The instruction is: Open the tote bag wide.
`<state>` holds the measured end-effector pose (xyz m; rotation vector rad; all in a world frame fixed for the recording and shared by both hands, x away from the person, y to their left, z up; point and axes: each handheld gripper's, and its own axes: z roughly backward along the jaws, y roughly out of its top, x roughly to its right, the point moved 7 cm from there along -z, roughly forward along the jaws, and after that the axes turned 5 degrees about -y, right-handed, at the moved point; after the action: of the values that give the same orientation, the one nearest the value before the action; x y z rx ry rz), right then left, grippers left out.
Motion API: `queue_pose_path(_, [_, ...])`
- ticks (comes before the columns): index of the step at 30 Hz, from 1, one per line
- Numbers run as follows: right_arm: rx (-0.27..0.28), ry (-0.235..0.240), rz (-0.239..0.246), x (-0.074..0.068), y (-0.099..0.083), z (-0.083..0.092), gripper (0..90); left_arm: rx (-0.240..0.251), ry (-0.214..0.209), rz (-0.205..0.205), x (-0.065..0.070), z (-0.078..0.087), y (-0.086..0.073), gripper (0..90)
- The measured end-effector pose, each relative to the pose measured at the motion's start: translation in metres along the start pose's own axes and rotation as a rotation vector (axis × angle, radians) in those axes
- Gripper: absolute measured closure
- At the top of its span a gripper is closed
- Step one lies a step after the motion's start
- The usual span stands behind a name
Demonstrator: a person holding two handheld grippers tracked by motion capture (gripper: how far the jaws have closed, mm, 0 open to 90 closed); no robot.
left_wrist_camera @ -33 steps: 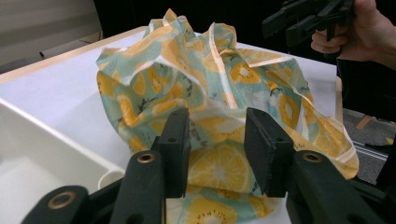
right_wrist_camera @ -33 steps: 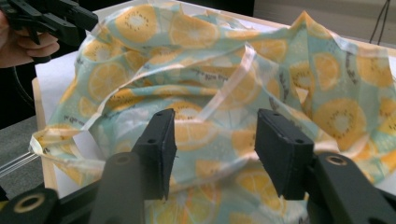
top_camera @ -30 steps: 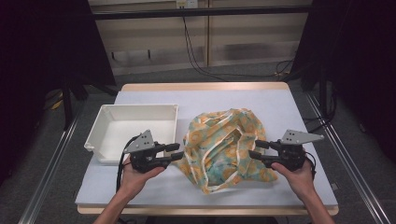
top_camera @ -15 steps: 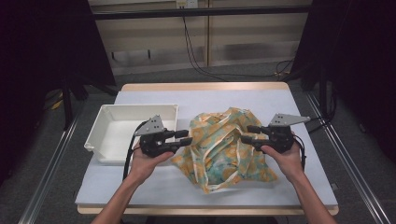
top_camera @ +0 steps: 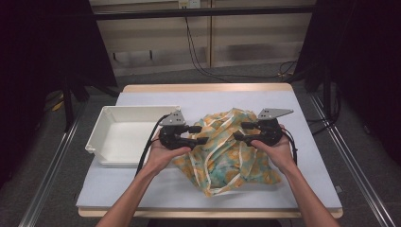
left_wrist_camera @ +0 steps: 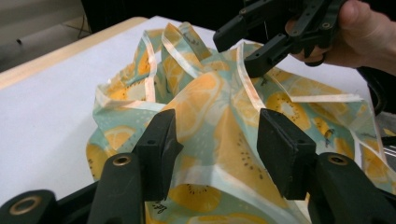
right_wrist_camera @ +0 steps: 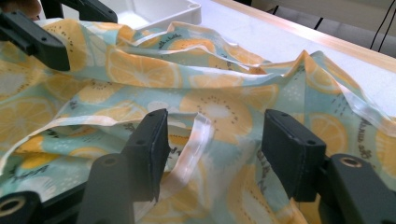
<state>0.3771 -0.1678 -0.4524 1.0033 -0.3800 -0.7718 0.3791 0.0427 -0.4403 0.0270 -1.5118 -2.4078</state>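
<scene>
1. Both grippers have moved up the table and inward since the earlier frames, from the near edges of the cloth bag (top_camera: 226, 151) to its middle; the bag is now bunched up higher between them.
2. White tray (top_camera: 124, 135) sits just left of the bag, empty, untouched.
3. Left gripper (top_camera: 201, 134) is at the bag's left side; its jaws have just been opening and now stand well apart. Left gripper view shows fabric rising between the pads (left_wrist_camera: 158, 149), but no pinch on it.
4. Bag lies crumpled on the white table (top_camera: 302, 184), centre-right, pale handle strap (right_wrist_camera: 191, 154) loose on top.
5. Right gripper (top_camera: 241, 131) is at the bag's right side; its jaws have also just been opening, wide now, with the strap and fabric lying between them, nothing clamped.
6. Step, as judged: gathering or rearranging the bag, between grips.
7. Next move likely calls for each gripper to close on a fold or strap before pulling, pinching a single layer cleanly.
</scene>
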Motion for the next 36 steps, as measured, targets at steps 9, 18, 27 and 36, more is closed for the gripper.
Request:
queue_pose_path(9, [0.014, 0.097, -0.033, -0.013, -0.001, -0.006, 86.1, -0.006, -0.002, 0.034, -0.005, -0.002, -0.003, 86.9])
queue_pose_path(18, [0.053, 0.219, -0.021, -0.048, -0.009, 0.037, 89.5, 0.017, 0.03, 0.074, -0.018, 0.005, -0.001, 89.7])
queue_pose_path(27, [0.06, 0.29, -0.055, -0.071, -0.04, 0.075, 89.7, 0.021, 0.029, 0.097, -0.023, 0.005, -0.003, 89.6])
queue_pose_path(36, [0.045, 0.321, -0.094, -0.079, -0.071, 0.101, 89.8, 0.022, 0.055, 0.123, -0.031, 0.007, -0.006, 89.6])
